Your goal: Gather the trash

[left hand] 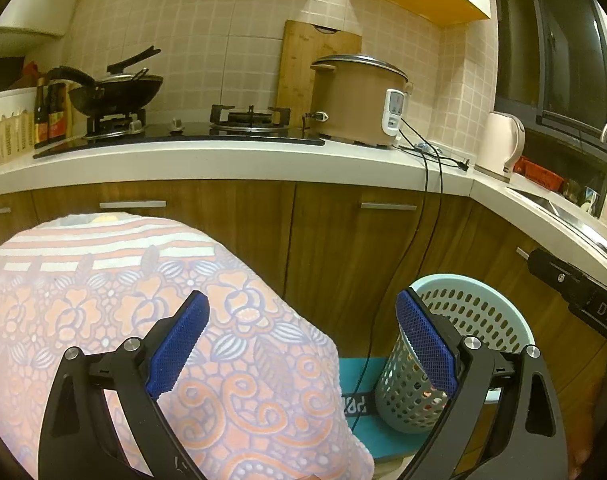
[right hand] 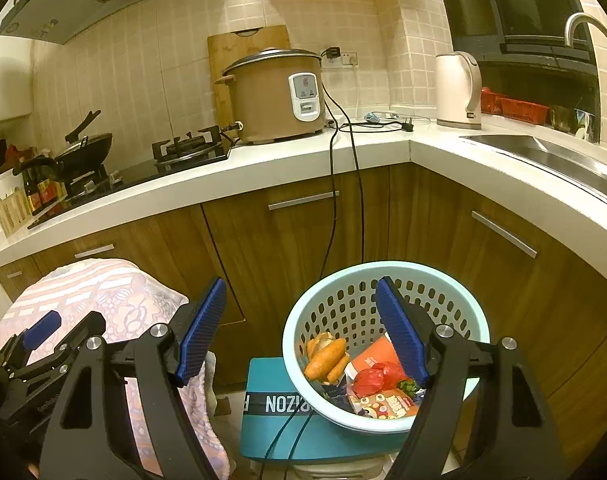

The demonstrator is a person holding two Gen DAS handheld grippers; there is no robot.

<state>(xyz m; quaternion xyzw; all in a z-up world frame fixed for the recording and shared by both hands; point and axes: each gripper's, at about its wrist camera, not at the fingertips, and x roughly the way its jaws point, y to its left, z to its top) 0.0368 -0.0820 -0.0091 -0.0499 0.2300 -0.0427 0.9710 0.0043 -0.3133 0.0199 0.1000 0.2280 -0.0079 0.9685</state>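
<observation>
Kitchen cabinets behind, trash basket [right hand: 383, 344] below right gripper [right hand: 301, 332], fingers wide apart, apparently empty

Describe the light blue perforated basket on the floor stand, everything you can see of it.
The basket is a round, pale blue-green bin, apparently plastic, with a smooth rolled rim and rows of oval holes in its walls. It sits upright on a teal box in front of the wooden cabinets. Inside lie carrots, a red crumpled bag, an orange carton and a printed snack packet. Neither claw touches it.
</observation>
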